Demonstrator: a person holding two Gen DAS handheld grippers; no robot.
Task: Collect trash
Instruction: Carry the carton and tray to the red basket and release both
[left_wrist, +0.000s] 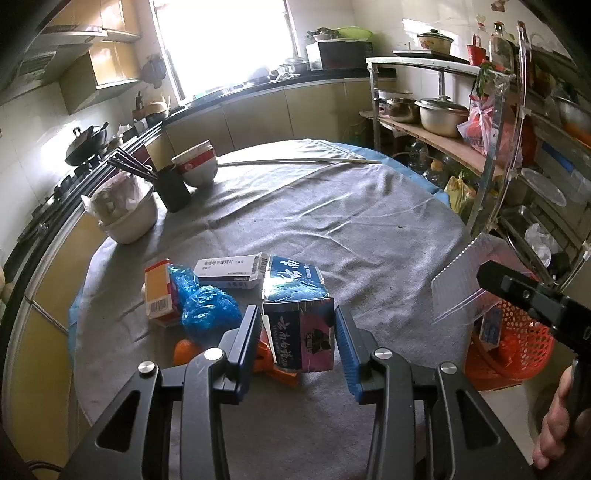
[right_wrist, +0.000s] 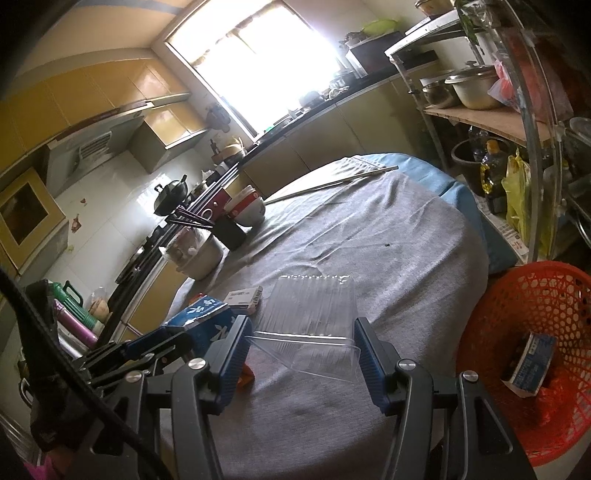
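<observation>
Left gripper (left_wrist: 298, 339) jaws pinching blue milk carton (left_wrist: 297, 317) near tabletop (left_wrist: 332, 221) front edge, right gripper (right_wrist: 299, 354) jaws clamped on clear plastic tray (right_wrist: 314, 325), lifted, likely for dropping into red basket (right_wrist: 517, 314) beside right edge.

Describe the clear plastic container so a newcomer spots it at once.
Start at the round table under the grey cloth, then go to its near edge beside the red mesh basket. The clear plastic container sits between the pads of the right tool. Unlike the printed cartons to its left, it is see-through and ribbed.
</observation>
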